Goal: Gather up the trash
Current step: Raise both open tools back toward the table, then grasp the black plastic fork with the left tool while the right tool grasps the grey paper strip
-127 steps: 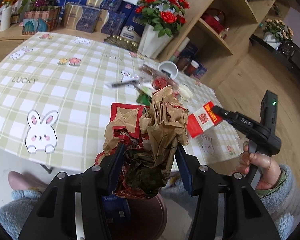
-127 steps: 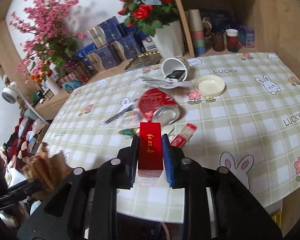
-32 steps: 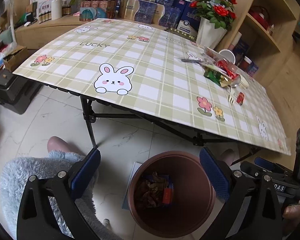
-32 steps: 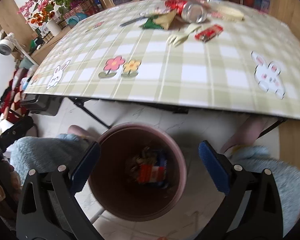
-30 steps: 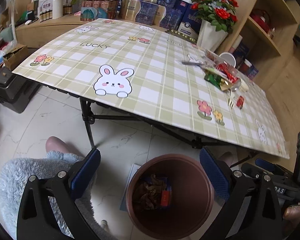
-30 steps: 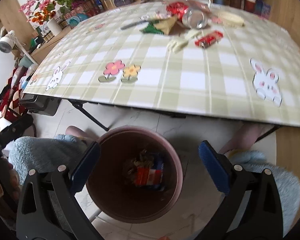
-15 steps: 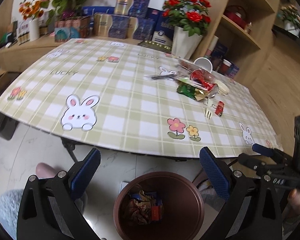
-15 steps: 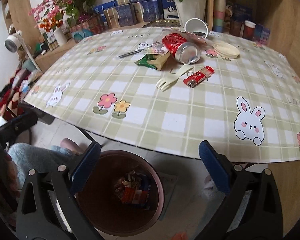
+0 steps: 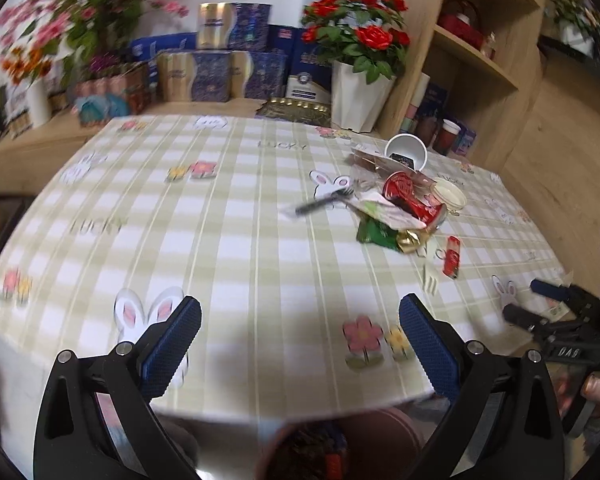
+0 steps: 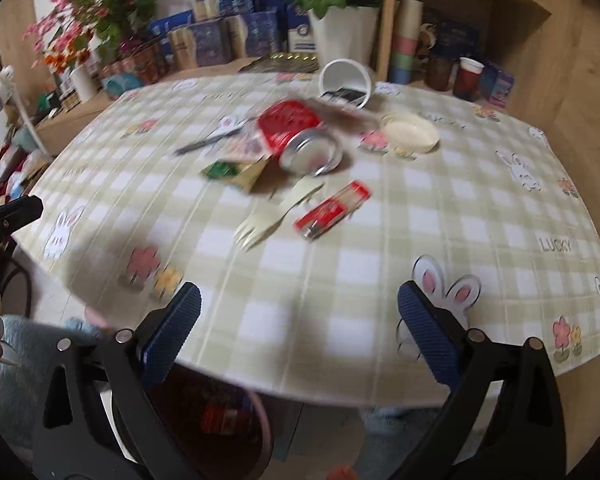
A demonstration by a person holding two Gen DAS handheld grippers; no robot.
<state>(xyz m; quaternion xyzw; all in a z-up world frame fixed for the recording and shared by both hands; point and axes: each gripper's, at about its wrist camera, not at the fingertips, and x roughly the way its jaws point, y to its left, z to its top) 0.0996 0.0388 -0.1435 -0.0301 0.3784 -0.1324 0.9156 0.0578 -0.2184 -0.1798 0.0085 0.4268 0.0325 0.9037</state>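
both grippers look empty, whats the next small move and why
Probably reach the right gripper forward to the red lighter, the nearest piece of trash. Both it and the left gripper are open and empty above the table edge, and the lighter lies apart from the can and plastic fork.

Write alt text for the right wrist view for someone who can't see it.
The right gripper, open and empty, hovers over the near edge of a checked table strewn with trash: a red can on its side, a pale plastic fork and a small red pack. The picture is motion-blurred.
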